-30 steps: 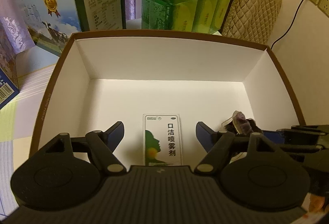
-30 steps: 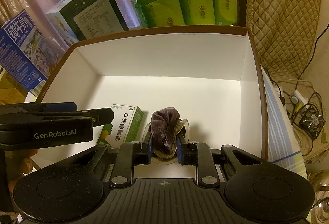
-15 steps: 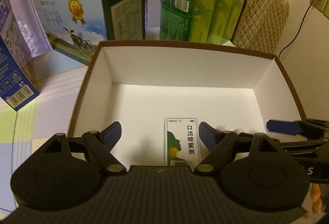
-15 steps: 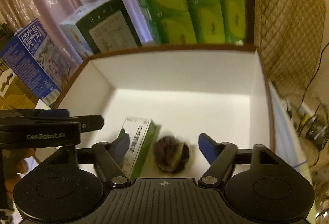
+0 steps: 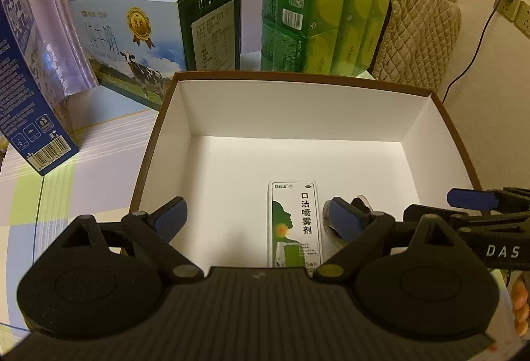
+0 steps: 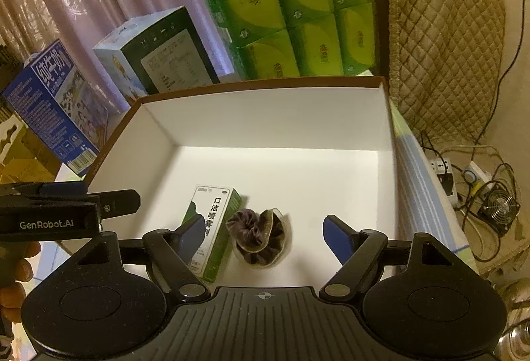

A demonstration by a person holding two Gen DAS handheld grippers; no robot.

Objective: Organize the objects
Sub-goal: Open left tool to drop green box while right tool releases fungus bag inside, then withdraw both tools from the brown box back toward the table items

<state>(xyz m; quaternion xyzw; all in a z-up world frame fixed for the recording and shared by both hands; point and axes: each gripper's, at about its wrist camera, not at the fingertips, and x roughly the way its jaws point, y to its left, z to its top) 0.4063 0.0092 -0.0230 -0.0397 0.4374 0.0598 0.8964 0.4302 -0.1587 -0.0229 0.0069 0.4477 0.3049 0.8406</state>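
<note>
In the right wrist view, the right gripper (image 6: 263, 233) is hovering over the near edge of the white box (image 6: 281, 116), its fingers (image 6: 338, 240) spread wide and holding nothing. Between them a dark scrunchie (image 6: 256, 238) is lying on the box floor, touching a green-and-white spray carton (image 6: 213, 228). The left gripper (image 6: 99, 205) is reaching in from the left.
</note>
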